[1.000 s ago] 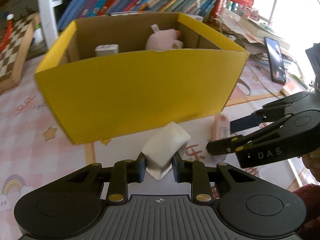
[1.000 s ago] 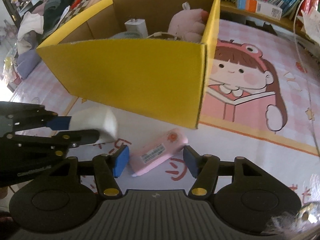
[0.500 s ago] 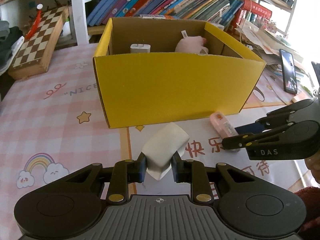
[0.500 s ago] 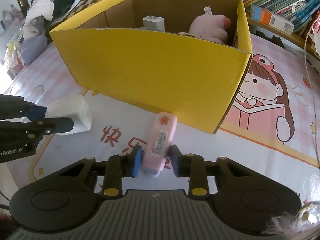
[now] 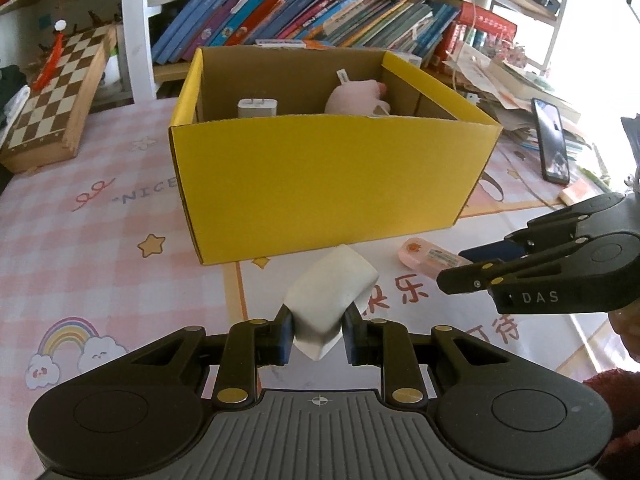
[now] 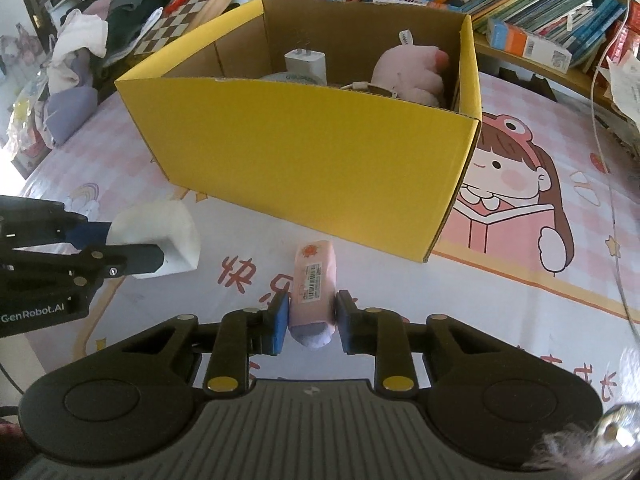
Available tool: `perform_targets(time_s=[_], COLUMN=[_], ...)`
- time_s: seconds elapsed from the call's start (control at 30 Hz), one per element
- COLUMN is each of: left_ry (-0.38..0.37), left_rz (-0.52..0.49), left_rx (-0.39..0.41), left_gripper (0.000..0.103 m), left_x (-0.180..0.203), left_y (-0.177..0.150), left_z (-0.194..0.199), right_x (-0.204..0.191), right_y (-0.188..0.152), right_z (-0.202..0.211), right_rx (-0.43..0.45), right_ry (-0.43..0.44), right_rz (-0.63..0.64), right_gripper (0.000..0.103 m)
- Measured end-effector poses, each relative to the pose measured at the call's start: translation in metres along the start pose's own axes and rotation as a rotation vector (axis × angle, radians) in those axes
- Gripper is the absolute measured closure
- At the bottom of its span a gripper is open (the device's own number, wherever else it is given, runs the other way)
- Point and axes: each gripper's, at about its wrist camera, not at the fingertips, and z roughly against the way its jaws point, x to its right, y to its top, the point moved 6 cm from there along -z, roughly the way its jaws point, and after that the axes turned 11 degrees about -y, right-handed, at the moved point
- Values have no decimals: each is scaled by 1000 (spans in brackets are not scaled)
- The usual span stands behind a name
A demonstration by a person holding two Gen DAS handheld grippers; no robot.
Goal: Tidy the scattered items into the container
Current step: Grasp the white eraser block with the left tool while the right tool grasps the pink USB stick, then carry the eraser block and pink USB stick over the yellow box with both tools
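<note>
Pink and soft-looking, the tube [image 6: 313, 284] now sits pinched between the pads of the right gripper [image 6: 311, 322], its capped end nearest the camera and its printed end towards the box; a second ago those jaws stood wide on either side of it as it lay flat on the mat, so this grip is new. The left gripper [image 5: 318, 330] is clamped on the white packet [image 5: 329, 298], as it was a second ago, and from the right wrist view the packet juts out beyond its fingers. Both loads seem clear of the patterned tablecloth [image 5: 100, 240], just short of the near wall of the yellow cardboard box [image 5: 332, 184]. Inside it, a white charger [image 5: 258, 109] and a pink plush toy [image 5: 356, 98] already lie against the far side. With each hand loaded, what remains is probably to carry both over the rim and drop them. Bookshelves [image 5: 320, 8] stand behind.
</note>
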Motion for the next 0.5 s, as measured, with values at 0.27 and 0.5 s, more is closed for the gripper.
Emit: perform_targets(time_s=[0.27,0.5], left_ry=[-31,-64], left_rz=[-48,-126], left_rx=[36,133], left_gripper=[80,80], left_x=[5,19], left_y=[8,28], left_z=[11,37], right_x=[-7,-14], right_y=[4,24], right_z=[17,51], right_rx=[44,167], right_ry=[-3,22], right_rz=[18,29], right_gripper=[79,79])
